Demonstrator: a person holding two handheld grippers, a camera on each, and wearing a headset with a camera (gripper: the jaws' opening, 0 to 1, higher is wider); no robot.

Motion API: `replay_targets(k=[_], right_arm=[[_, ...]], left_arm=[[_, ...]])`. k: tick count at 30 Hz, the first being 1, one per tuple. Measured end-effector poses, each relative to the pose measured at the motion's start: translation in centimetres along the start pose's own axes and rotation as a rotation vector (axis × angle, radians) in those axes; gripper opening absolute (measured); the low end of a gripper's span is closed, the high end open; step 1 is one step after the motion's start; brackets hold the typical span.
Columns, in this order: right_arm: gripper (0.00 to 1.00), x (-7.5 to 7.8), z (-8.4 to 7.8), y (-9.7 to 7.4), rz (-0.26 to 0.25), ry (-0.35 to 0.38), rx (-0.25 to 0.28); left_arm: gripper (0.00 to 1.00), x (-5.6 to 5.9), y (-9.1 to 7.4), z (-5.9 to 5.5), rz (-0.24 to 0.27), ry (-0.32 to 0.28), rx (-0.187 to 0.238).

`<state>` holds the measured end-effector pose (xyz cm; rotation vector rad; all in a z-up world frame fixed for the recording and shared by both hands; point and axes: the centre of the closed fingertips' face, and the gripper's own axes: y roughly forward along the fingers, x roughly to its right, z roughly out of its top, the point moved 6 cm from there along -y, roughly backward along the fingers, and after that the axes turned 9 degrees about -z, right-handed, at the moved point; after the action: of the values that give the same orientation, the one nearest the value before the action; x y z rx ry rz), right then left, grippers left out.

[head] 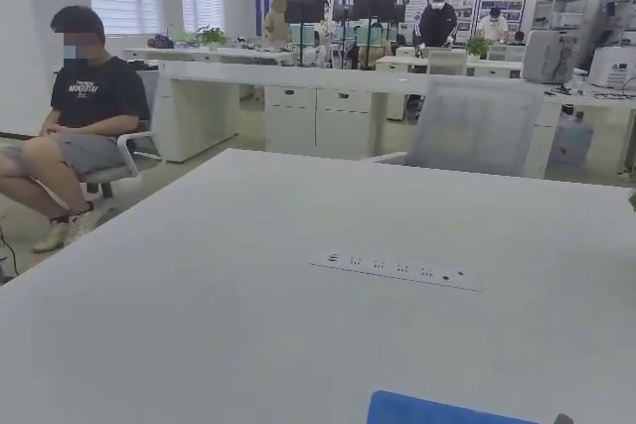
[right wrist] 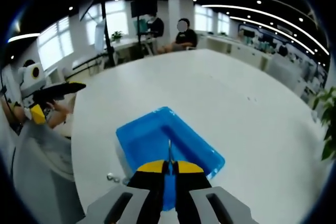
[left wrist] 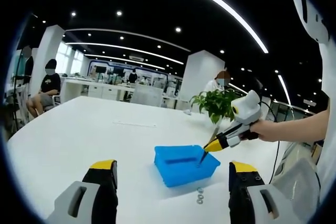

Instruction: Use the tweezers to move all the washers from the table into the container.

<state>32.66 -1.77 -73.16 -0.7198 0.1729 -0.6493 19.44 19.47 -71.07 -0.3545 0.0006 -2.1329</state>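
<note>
Washers [left wrist: 200,196] are lying on the white table [left wrist: 79,145] just beside the blue container [left wrist: 178,174], ahead of the left gripper [left wrist: 172,165], whose jaws are standing spread. The right gripper [right wrist: 169,167] is pinching tweezers [right wrist: 169,153], their tips hanging over the container; a potted plant [left wrist: 218,103] is standing beyond.

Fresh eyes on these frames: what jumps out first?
The bright blue rectangular plastic container sits on the big white table. The right gripper, jaws shut on thin metal tweezers, holds their tips over it, while small metal washers lie on the table beside its corner.
</note>
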Motion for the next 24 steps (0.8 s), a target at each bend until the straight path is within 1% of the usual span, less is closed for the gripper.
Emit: replay_targets(k=[2,6,11,12,14,16,19,21,24], right_arm=[[0.03,-0.6,0.6,-0.5,0.011,0.006,0.023],[0.02,-2.4,1.5,-1.5,0.052,0.005,0.052],[0.02,-4.3,1.5,-1.6,0.106,0.008,0.052],[0.02,-4.8,1.2,-1.4,0.121,0.005,0.046],[0.02,-5.3,0.8,-1.1,0.134,0.006,0.034],[0.02,-5.9,-0.1,-0.6,0.158,0.001,0.0],[0.02,-6.2,-1.1,0.1,0.17,-0.004,-0.025],[0.02,-6.3,-2.1,0.8,0.176,-0.002,-0.05],[0.03,-6.3,-2.8,1.3,0.18,0.011,-0.068]], left_arm=[[0.89,0.0,0.0,0.0,-0.002,0.003,-0.001],[0.87,0.1,0.0,-0.2,-0.003,0.003,-0.013],[0.87,0.1,0.0,-0.1,-0.004,0.005,-0.013],[0.87,0.1,0.0,-0.2,-0.005,0.005,-0.013],[0.86,0.1,0.0,-0.2,-0.006,0.006,-0.018],[0.86,0.1,0.0,-0.2,-0.006,0.008,-0.02],[0.85,0.1,0.0,-0.3,-0.005,0.01,-0.029],[0.85,0.1,0.0,-0.3,-0.006,0.011,-0.03],[0.85,0.1,0.0,-0.4,-0.007,0.011,-0.032]])
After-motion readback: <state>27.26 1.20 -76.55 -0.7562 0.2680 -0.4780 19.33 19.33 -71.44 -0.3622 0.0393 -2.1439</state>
